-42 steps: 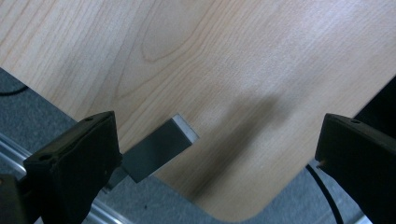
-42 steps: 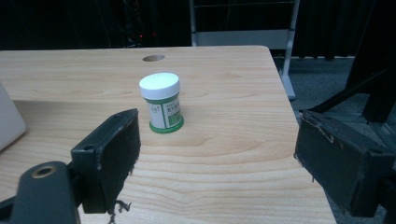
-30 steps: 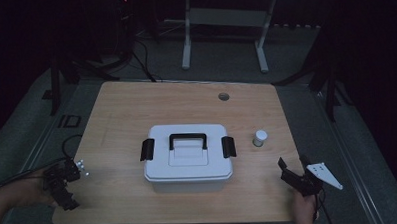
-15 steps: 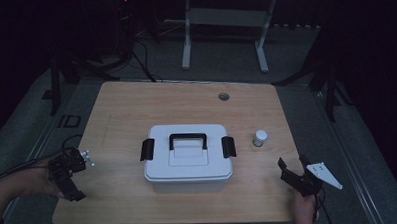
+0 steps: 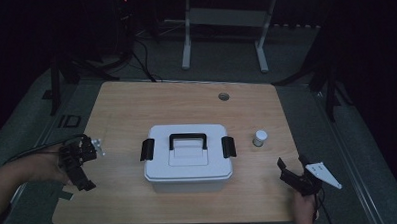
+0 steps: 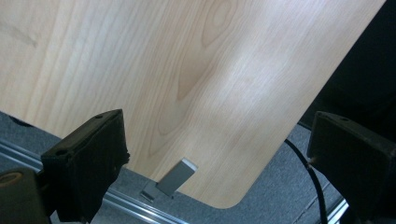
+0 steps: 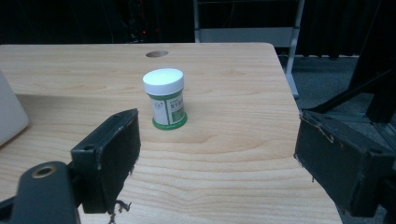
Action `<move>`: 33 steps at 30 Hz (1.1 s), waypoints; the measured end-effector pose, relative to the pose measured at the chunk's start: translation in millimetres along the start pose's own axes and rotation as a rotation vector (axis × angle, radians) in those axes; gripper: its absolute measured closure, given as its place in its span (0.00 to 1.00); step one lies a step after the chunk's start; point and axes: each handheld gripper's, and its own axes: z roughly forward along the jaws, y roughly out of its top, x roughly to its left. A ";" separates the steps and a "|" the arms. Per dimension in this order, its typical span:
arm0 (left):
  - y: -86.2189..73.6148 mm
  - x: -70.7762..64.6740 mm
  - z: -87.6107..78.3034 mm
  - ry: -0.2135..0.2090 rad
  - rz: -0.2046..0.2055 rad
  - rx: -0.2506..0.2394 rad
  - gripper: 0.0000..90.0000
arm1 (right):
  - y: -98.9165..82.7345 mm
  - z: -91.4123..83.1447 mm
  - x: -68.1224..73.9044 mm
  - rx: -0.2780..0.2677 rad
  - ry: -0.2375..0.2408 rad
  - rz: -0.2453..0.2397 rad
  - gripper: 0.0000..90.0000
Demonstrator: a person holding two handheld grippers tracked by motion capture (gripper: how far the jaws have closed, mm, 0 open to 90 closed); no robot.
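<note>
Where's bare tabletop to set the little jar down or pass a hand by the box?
Bare wood lies behind the white storage box up to the cable hole, left of it toward the left gripper, and along the front edge. It is tighter on the right, where the white-capped jar stands between the box's latch and the table edge, ahead of the right gripper.

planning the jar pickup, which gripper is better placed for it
Right. The right gripper is open, near the jar and faces it. The left gripper sits beyond the box.
</note>
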 end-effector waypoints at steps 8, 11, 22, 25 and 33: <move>31.4 -5.7 -25.6 0.036 0.077 0.001 0.05 | 0.0 0.3 0.7 0.001 0.004 -0.006 0.16; 39.6 -6.8 -32.4 0.039 0.096 -0.006 0.05 | 0.0 0.5 1.1 0.003 0.008 -0.009 0.16; 87.8 -15.6 -63.3 0.062 0.179 -0.019 0.05 | 0.0 0.8 0.4 0.005 0.024 -0.006 0.16; 101.1 -17.9 -68.8 0.062 0.200 -0.032 0.05 | 0.1 0.7 0.3 0.004 0.026 -0.005 0.16; 137.0 -21.7 -78.6 0.057 0.251 -0.057 0.07 | -0.2 0.7 -0.5 0.003 0.034 0.003 0.16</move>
